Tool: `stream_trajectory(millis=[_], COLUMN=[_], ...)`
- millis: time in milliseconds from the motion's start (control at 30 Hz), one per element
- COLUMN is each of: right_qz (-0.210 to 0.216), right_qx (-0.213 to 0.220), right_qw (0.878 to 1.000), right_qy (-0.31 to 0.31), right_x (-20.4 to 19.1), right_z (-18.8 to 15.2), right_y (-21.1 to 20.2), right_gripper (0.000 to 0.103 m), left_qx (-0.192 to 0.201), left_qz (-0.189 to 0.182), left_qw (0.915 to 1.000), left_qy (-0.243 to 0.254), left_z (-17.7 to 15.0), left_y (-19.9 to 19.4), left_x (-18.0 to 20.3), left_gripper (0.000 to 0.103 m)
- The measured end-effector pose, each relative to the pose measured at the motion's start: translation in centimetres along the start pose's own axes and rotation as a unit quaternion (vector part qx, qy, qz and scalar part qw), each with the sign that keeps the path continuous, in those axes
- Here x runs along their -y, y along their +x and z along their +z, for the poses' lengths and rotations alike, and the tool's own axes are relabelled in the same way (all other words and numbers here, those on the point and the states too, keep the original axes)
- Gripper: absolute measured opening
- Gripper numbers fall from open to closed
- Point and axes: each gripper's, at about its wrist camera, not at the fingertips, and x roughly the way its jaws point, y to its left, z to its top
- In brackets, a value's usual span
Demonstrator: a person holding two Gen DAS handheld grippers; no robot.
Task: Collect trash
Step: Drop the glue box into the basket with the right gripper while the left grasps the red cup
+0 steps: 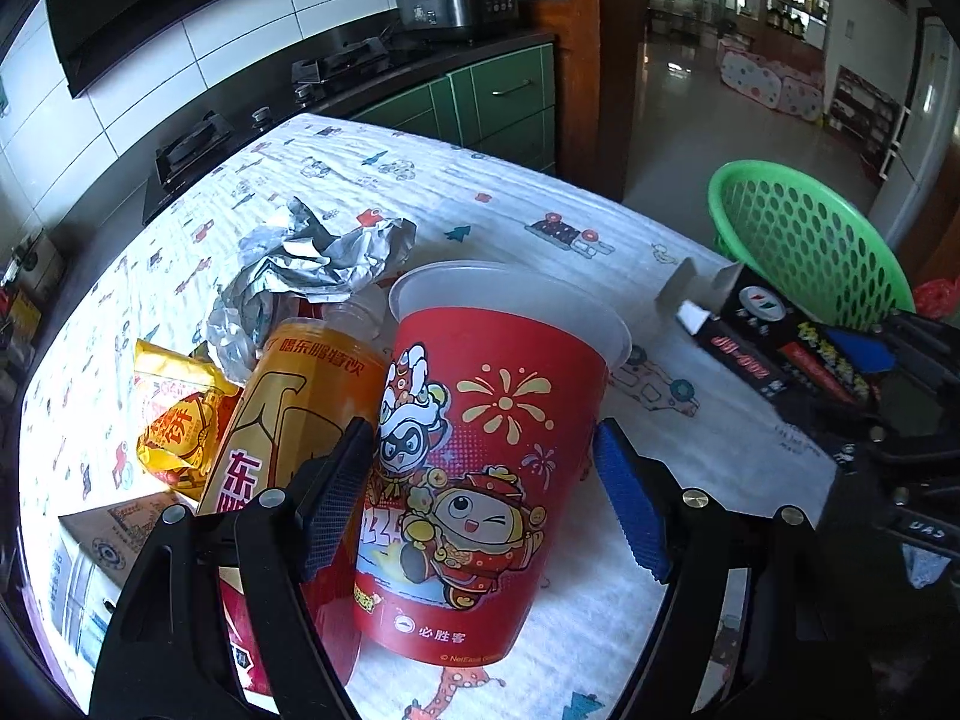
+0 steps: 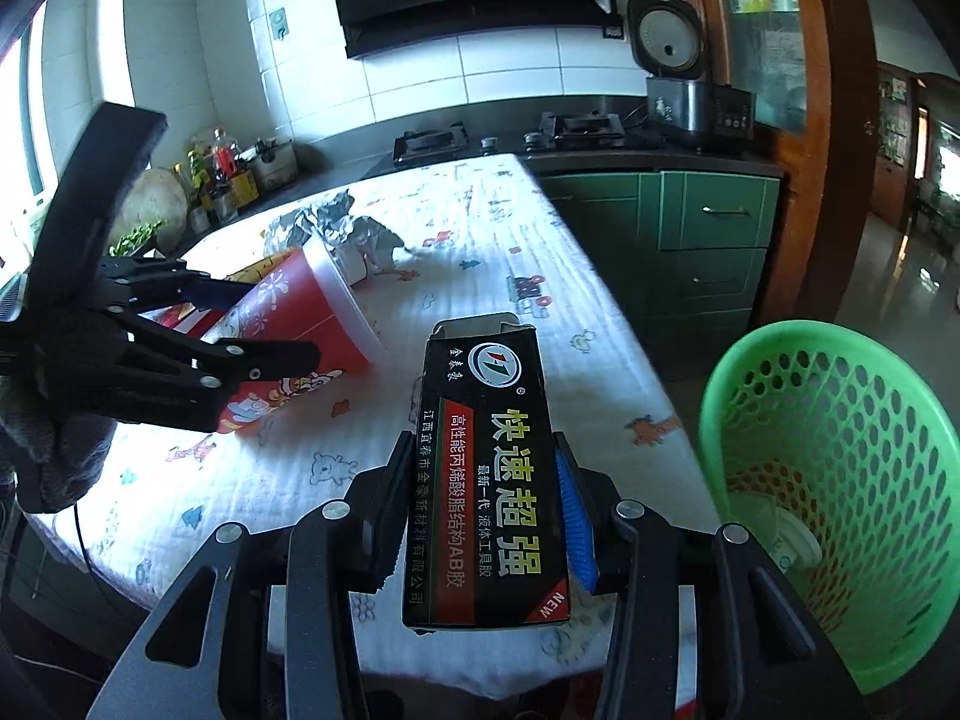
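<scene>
The right tool clamps a black glue box, lifted over the table, the green basket to its right. The left tool stands wide open around a red cup, pads not pressing it.

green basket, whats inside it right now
In the green basket a pale round piece of trash lies at the bottom, with something orange showing through the mesh wall. The near rim hides the rest of the bottom.
</scene>
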Motion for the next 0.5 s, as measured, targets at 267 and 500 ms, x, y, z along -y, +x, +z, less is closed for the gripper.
stream_trajectory(millis=[267,500], right_qz=[-0.016,-0.038], right_qx=[0.011,0.017], right_qw=[1.0,0.998], right_qy=[0.022,0.044], right_x=[1.6,3.9], right_z=[-1.2,-1.6], right_y=[-2.0,-3.2], right_gripper=[0.043,0.043], left_qx=[-0.003,0.002], left_qz=[0.02,0.029], left_qw=[0.9996,0.9993], left_qy=[0.019,0.023], left_z=[0.2,0.3], left_y=[0.6,0.5], left_x=[1.0,1.6], left_gripper=[0.075,0.073])
